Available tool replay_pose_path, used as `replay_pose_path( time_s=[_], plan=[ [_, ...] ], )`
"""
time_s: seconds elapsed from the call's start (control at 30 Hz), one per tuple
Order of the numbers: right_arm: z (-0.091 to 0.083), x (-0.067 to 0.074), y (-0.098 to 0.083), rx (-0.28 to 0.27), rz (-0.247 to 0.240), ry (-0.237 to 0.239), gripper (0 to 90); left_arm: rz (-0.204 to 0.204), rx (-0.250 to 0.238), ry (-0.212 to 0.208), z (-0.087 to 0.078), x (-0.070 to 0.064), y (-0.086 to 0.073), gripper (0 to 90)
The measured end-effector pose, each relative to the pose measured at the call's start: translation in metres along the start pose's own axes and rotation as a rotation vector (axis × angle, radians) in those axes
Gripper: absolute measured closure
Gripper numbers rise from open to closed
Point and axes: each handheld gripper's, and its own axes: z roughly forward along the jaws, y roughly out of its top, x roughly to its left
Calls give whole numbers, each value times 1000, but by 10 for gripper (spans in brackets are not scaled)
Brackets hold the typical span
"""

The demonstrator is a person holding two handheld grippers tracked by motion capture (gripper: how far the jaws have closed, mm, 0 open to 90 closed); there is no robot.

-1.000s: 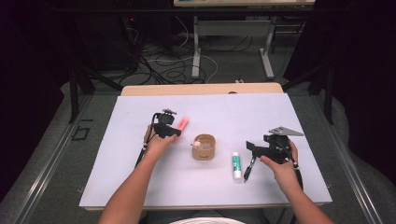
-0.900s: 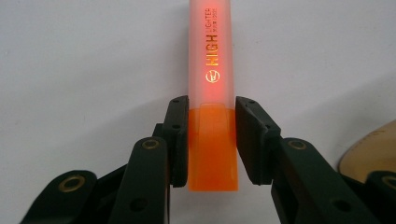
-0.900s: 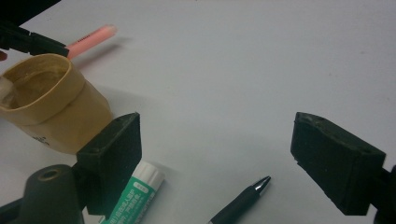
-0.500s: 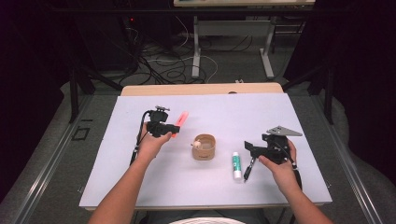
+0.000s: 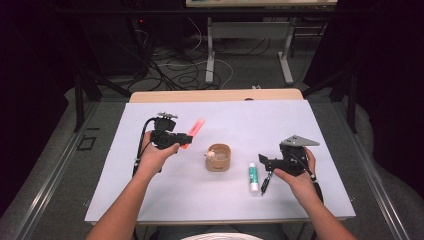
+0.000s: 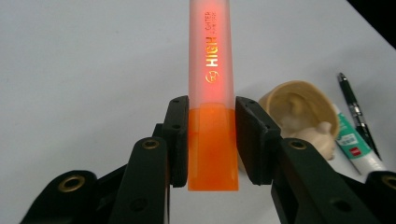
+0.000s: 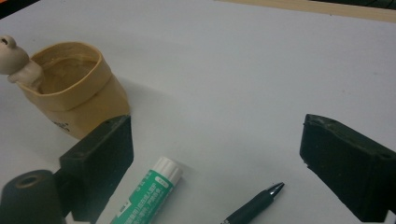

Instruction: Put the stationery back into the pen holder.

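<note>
- While your left gripper [image 5: 181, 141] pinches the orange highlighter [image 6: 211, 88] by its base above the table's [image 5: 150, 200] left half, keep that squeeze firm.
- Swing it right and tip it down into the tan pen holder [image 5: 218, 157] at centre.
- Your right gripper [image 7: 215, 154], jaws just spread wide and empty, hangs over the glue stick [image 7: 148, 192] and black pen [image 7: 254, 205].

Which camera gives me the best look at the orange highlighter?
The left gripper view: the orange highlighter stands close up between the left hand-held gripper pads, its printed lettering readable. The high view shows it small and tilted, sticking out from that gripper above the white table.
</note>
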Motion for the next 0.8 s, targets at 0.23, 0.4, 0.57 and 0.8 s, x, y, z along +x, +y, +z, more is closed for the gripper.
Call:
replay_pose_path(
  time_s=[0.23, 0.4, 0.57, 0.8],
  plan=[
    [-1, 10, 5, 6, -135, -13, 48, 18, -9, -50, -14, -15, 1, 671],
    [-5, 16, 9, -13, -256, -7, 160, 33, 4, -87, -17, -23, 1, 671],
    [-7, 23, 13, -11, -369, 38, 226, 28, 18, -107, -17, -28, 0, 671],
    [-12, 34, 22, -12, -496, 144, 296, 36, 56, -138, -16, -39, -7, 671]
  ],
)
